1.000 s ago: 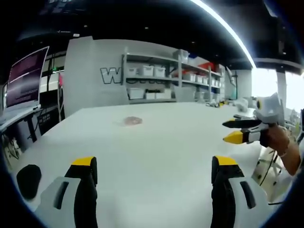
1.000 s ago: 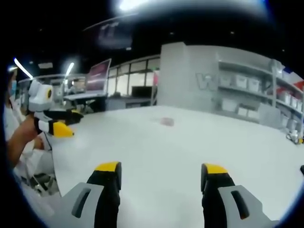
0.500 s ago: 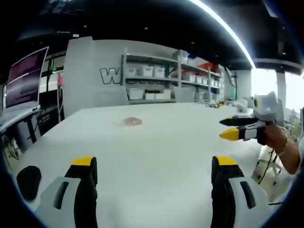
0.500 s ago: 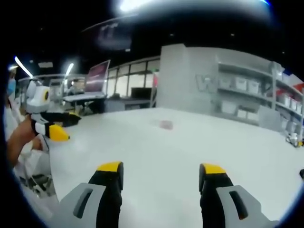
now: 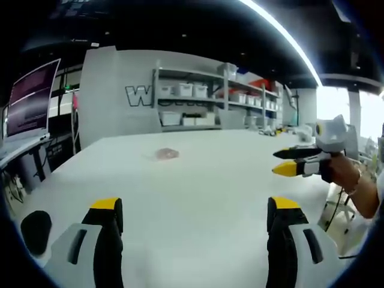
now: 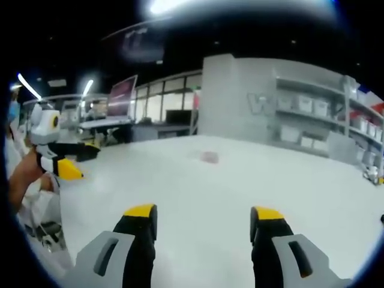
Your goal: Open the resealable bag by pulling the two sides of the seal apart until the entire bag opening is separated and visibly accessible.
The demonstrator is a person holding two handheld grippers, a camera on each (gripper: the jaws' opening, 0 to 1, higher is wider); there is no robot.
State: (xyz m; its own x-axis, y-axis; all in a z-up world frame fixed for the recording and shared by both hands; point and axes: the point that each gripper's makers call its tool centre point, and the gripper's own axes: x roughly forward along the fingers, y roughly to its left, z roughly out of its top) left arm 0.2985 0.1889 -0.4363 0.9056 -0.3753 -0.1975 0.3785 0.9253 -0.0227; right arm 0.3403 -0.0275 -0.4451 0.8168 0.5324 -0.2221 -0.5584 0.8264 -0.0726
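Observation:
A small clear bag with a pinkish tint lies flat far out on the white table; in the right gripper view the same bag is a faint patch well beyond my jaws. My left gripper is open above the table's near part, nothing between its yellow-tipped fingers. My right gripper is open too, with nothing held. In the left gripper view the right gripper comes in from the right, held by a hand. In the right gripper view the left gripper shows at the left.
Shelves with white bins stand behind the table against a grey wall. A monitor sits on a desk at the left. A dark round object lies near the table's left edge. A person's arm is at the right.
In the left gripper view the right gripper has drifted a little leftward. In the right gripper view the left gripper has slid slightly leftward. The bag has stayed put.

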